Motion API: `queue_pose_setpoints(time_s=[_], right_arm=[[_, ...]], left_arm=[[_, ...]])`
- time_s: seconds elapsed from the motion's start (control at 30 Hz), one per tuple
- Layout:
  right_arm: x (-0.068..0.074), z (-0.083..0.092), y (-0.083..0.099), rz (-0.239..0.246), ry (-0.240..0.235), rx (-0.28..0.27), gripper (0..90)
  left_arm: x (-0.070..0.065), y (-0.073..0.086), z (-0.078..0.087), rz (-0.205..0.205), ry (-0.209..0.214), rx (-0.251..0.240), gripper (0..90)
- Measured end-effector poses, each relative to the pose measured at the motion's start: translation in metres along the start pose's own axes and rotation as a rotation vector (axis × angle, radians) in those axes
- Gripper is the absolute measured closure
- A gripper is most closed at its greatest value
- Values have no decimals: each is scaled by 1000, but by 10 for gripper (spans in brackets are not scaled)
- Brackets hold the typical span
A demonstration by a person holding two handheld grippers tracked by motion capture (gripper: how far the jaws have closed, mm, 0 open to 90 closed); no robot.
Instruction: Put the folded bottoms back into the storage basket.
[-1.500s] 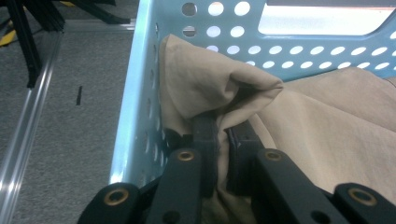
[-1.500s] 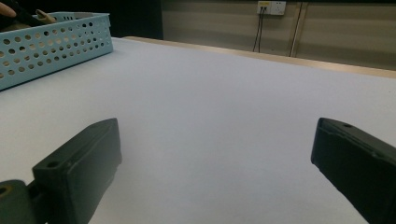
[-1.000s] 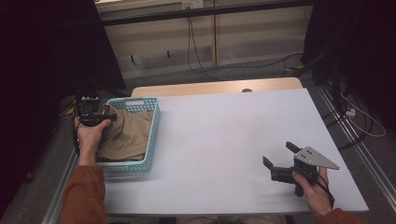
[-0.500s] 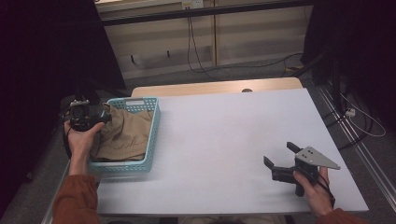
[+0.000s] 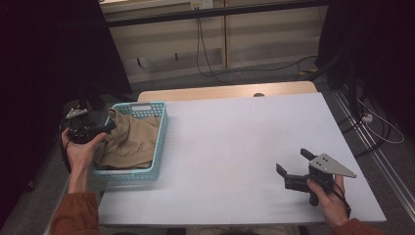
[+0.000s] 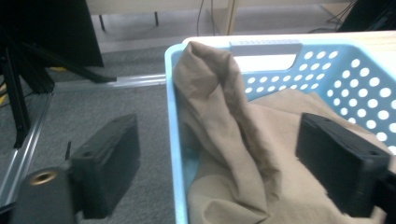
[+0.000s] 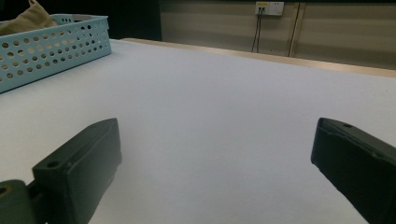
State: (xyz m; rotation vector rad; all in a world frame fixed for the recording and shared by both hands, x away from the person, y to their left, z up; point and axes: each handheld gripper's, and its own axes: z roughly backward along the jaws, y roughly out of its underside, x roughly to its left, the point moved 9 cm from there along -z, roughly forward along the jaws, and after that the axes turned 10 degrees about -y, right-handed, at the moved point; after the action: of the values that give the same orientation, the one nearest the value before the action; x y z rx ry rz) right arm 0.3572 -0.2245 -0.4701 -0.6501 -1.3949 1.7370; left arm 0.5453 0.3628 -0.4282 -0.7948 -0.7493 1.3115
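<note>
Leftward and a little up is where the left hand-held gripper [image 5: 100, 128] has gone since a second ago: then it sat over the tan cloth [image 5: 131, 142] inside the light-blue perforated basket [image 5: 159, 147], now it hangs at the basket's left rim, partly off the edge of the counter [image 5: 235, 147]. Its jaws have just been opening and now stand wide apart. In the left gripper view a raised fold of the cloth [image 6: 219, 107] stands between them, but neither pad presses on it; one jaw is outside the basket wall [image 6: 173, 140], over the floor, the other over the cloth.

So the cloth looks released. It lies crumpled in the basket, with one peak draped up against the left rim near the far corner. Judging from this, the drop into the basket is done, or the grip is being reset for another pull.

Over at the near right of the counter, the right hand-held gripper [image 5: 293, 169] has not shifted. Its jaws are spread with nothing between them, and the right gripper view looks across bare counter toward the basket [image 7: 51, 46].
</note>
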Motion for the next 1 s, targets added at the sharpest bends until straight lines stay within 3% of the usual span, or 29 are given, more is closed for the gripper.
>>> queue_pose_setpoints(time_s=[0.07,0.27,0.4,0.47,0.63,0.73,0.83,1.0], right_arm=[[0,0,0,0,2,-2,18],[-1,0,0,0,6,-1,18],[-1,0,-1,0,7,-2,18],[-1,0,-1,0,10,-1,18],[-1,2,-1,1,15,-4,18],[-1,2,-2,1,16,-6,18],[0,2,-2,6,11,-8,18],[1,2,-3,4,12,-9,18]], left_arm=[[-1,-1,3,1,2,-9,59],[-6,-3,14,-5,17,-49,48],[-13,-2,22,-60,26,-79,47],[-15,0,26,-65,25,-78,47],[-19,3,38,-39,39,-87,48],[-22,7,45,-54,41,-95,50],[-25,8,53,-33,53,-109,50],[-33,8,67,-44,63,-138,48]])
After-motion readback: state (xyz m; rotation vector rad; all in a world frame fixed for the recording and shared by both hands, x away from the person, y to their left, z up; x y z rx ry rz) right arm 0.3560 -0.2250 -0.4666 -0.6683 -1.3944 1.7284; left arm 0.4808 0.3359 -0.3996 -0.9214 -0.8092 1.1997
